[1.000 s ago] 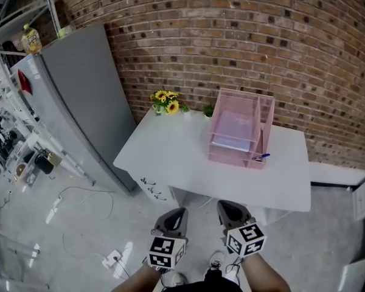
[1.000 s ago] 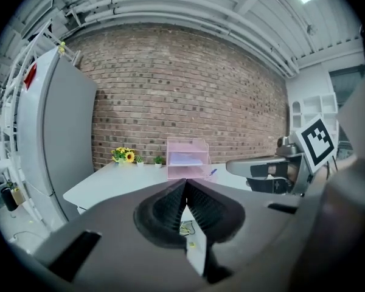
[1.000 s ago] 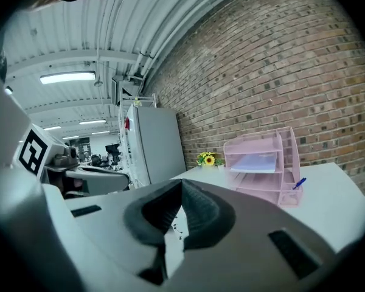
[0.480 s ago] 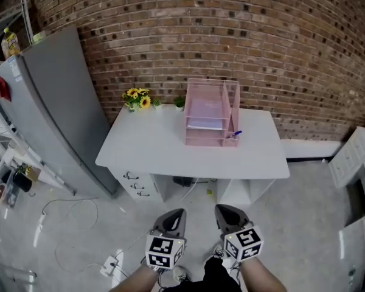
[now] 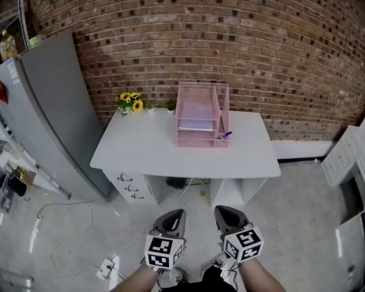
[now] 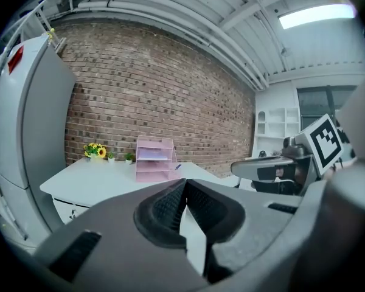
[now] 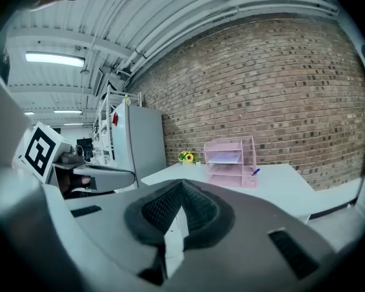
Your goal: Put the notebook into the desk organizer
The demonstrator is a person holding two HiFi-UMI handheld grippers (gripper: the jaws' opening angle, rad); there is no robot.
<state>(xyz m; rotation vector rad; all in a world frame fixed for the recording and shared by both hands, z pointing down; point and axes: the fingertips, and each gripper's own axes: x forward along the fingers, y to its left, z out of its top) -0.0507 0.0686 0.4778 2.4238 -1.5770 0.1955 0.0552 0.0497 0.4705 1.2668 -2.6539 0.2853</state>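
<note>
Brick wall behind; notebook [image 5: 194, 125] seemingly lies shelved in pink desk organizer [image 5: 200, 140] at tabletop's [image 5: 140, 154] rear edge; left gripper [image 5: 175, 213] and right gripper [image 5: 222, 212] jaws closed, empty.

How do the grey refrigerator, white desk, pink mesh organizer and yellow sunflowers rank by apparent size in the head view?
Grey refrigerator and white desk: alike, unranked.
Then pink mesh organizer.
Smallest: yellow sunflowers.
</note>
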